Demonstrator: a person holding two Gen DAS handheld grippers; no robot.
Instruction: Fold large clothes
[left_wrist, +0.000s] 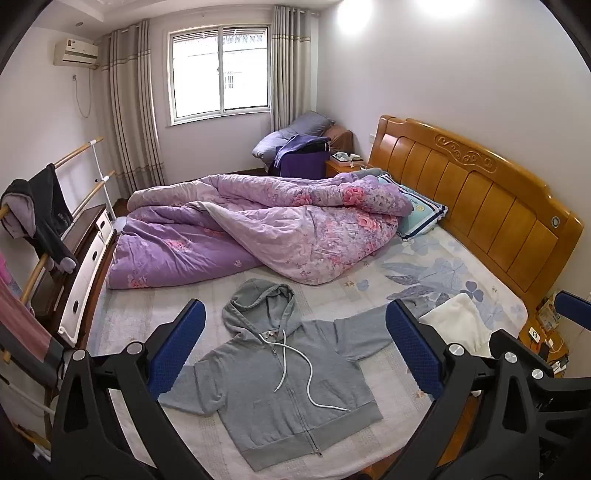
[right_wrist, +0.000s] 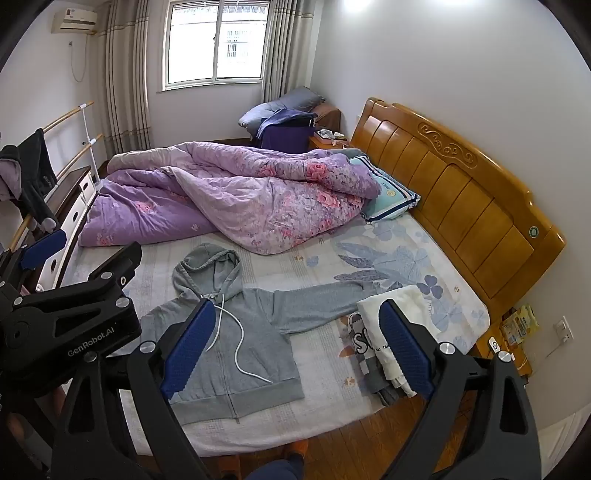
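So there's a gray hoodie (left_wrist: 280, 384) spread out flat, front up, zipper closed, on the near part of the bed (left_wrist: 373, 295). From the left camera it sits around 6 o'clock, hood (left_wrist: 258, 302) pointing up toward 12, one sleeve (left_wrist: 354, 336) stretched out toward 3 and the other toward 9. The white drawstring (left_wrist: 295, 369) snakes loose across the chest.

Left claw (left_wrist: 295, 354) is wide open, holding nothing, hovering above the hoodie with its blue pads on either side of the chest area. Right claw (right_wrist: 299, 350) is wide open too, also empty, hanging over the gap between the hoodie's right sleeve and a small stack of folded clothes (right_wrist: 388, 343) at about 4 o'clock in that view. The top of the stack is white, with something printed below it.

Farther back, around 12 o'clock, a purple floral quilt (left_wrist: 258, 229) is bunched up across the bed, partly covering a pillow (left_wrist: 421, 214) by the wooden headboard (left_wrist: 480, 199). A dark garment (left_wrist: 48, 210) hangs on a rail at 9 o'clock.
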